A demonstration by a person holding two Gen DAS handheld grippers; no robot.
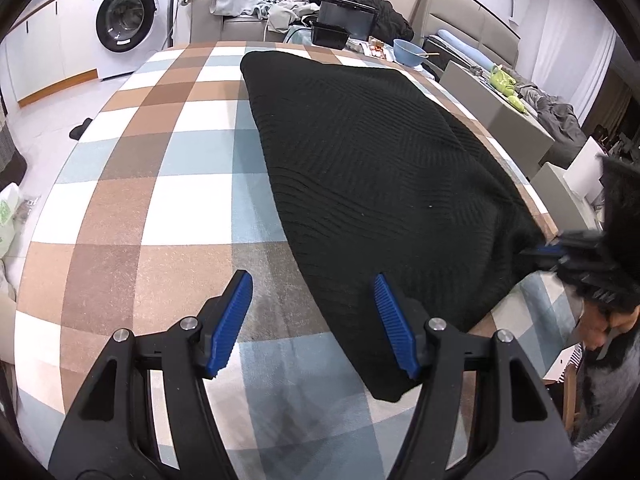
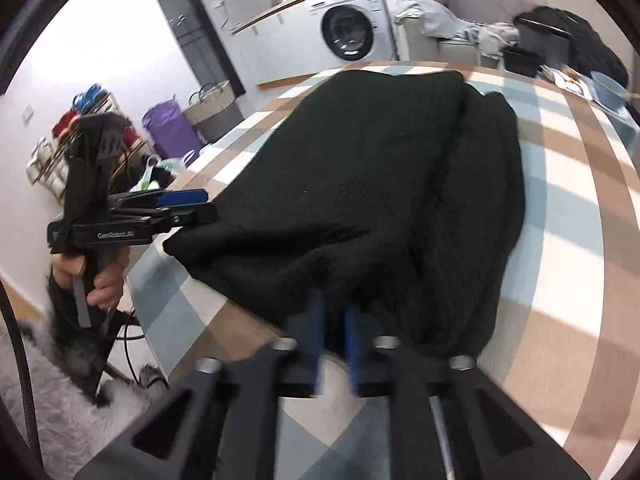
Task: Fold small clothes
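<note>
Right gripper [image 2: 334, 320] fingertips blurred under black garment [image 2: 380, 184]

Washing machine [image 1: 126, 20] by cabinets, sofa [image 1: 240, 8] behind checked table [image 1: 132, 200].

Bright, even indoor light with soft shadows. Both views bulge at dark fisheye rims. The right wrist view is motion-smeared, worst below the sweater [image 2: 380, 184].

Black tool [image 1: 313, 322], blue ribbed pads [image 1: 230, 326], silver screws
</note>
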